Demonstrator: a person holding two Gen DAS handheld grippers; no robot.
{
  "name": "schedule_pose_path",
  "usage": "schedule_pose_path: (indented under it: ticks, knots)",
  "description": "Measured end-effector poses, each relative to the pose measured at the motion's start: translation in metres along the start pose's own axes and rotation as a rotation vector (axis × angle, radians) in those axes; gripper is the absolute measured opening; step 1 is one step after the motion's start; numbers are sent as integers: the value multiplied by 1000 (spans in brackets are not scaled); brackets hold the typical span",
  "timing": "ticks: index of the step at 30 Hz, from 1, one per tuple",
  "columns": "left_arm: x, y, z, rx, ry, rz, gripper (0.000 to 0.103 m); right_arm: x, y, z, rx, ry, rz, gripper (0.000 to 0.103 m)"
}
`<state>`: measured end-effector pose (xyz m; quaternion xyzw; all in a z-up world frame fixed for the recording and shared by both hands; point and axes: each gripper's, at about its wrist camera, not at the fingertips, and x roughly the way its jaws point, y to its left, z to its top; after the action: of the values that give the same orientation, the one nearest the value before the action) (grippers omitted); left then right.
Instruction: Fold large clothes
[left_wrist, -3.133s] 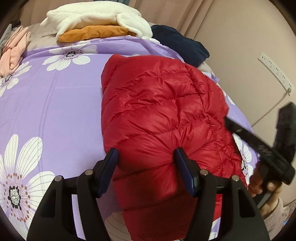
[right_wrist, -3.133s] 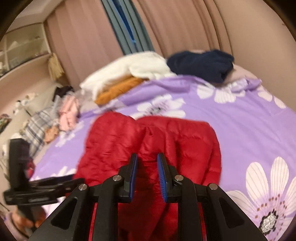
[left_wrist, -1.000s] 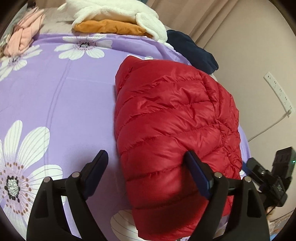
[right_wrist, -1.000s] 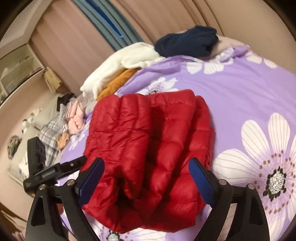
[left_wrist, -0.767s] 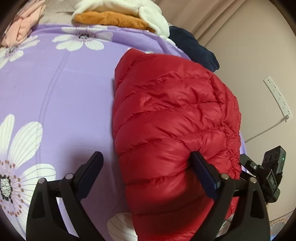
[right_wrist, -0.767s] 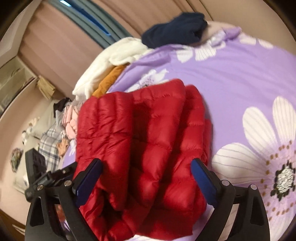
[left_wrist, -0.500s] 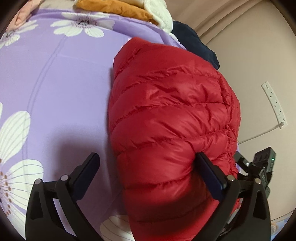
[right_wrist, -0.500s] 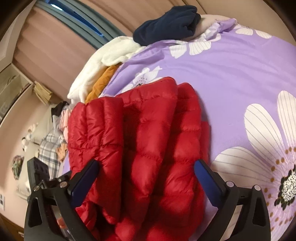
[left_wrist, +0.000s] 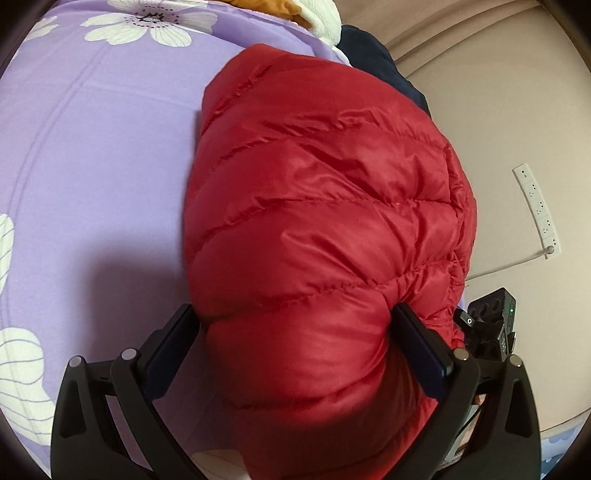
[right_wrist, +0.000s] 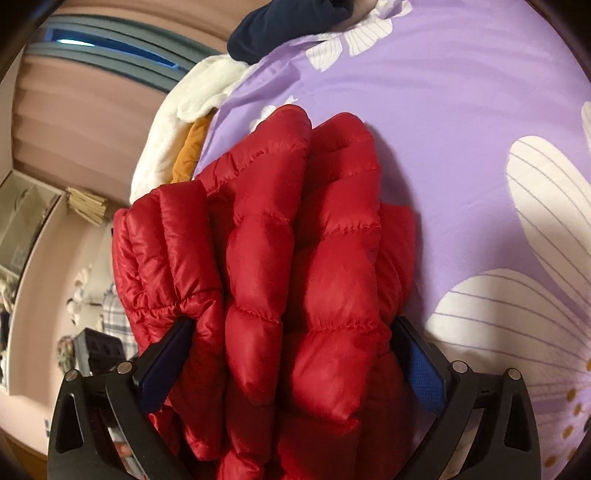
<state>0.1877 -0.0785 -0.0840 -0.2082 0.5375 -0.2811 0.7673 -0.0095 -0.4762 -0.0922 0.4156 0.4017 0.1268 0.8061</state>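
Now folded into a thick bundle, the red puffer jacket (left_wrist: 325, 236) lies on the bed's purple flowered sheet (left_wrist: 92, 166). Both claws have just been opening: the left claw (left_wrist: 295, 347) and the right claw (right_wrist: 295, 350) each straddle the jacket's near end, jaws at full spread, pads against its sides but not squeezing.

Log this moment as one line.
left gripper: open | right gripper: open | both straddle folded red quilted puffer jacket | on purple floral bedsheet

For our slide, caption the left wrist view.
Wide-open left gripper straddling a folded red puffer jacket on a lilac floral bedspread.
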Motion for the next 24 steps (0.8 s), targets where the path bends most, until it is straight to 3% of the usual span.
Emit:
schedule_pose_path:
  ticks: [12,15,20,24]
  knots:
    - [8,-19,0,75,-4,34,102,15,16,-2,-44,1,22,102]
    - [5,-26,-3,115,-32,64,96,16,20,-4,-64,-14,35,95]
    - [-2,-35,-8,170,-66,108,86,13,25,-12,-105,-40,63,71]
    - [-8,-44,-16,218,-98,148,80,9,36,-17,-153,-66,46,60]
